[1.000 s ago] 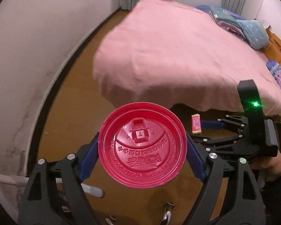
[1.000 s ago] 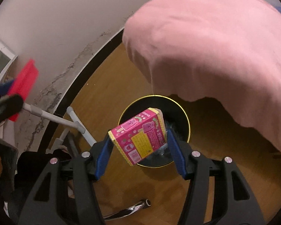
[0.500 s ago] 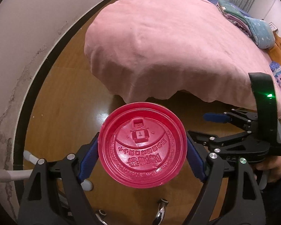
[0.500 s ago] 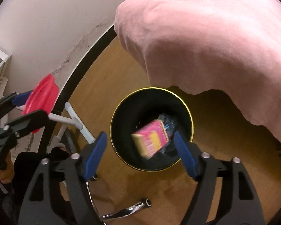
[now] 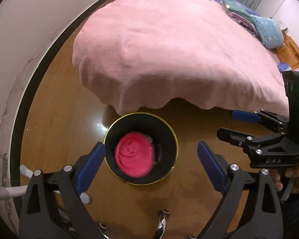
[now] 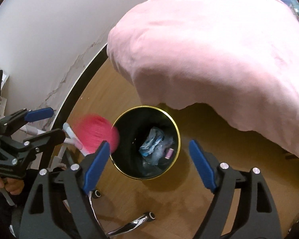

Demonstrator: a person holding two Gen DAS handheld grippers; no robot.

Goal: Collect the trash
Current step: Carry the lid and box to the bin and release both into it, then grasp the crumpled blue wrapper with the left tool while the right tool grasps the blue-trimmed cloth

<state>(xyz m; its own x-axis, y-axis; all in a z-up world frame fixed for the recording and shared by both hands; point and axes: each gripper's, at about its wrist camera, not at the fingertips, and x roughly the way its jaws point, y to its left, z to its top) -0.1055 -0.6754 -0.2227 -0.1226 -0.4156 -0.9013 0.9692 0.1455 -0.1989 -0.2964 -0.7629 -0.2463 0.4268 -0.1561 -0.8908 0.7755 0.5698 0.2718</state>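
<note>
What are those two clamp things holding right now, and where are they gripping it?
Nothing. The left gripper and right gripper are both opening, with nothing between their jaws; the red lid is blurred, dropping toward the black bin.

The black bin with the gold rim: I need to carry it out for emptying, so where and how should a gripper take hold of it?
Grip the bin's gold rim from above, one finger inside the wall and one outside. It stands upright and open-topped on the wooden floor, too wide to span across. Probably choose the side away from the pink blanket, which overhangs nearby. The red lid is blurred, apparently dropping in, so wait.
</note>
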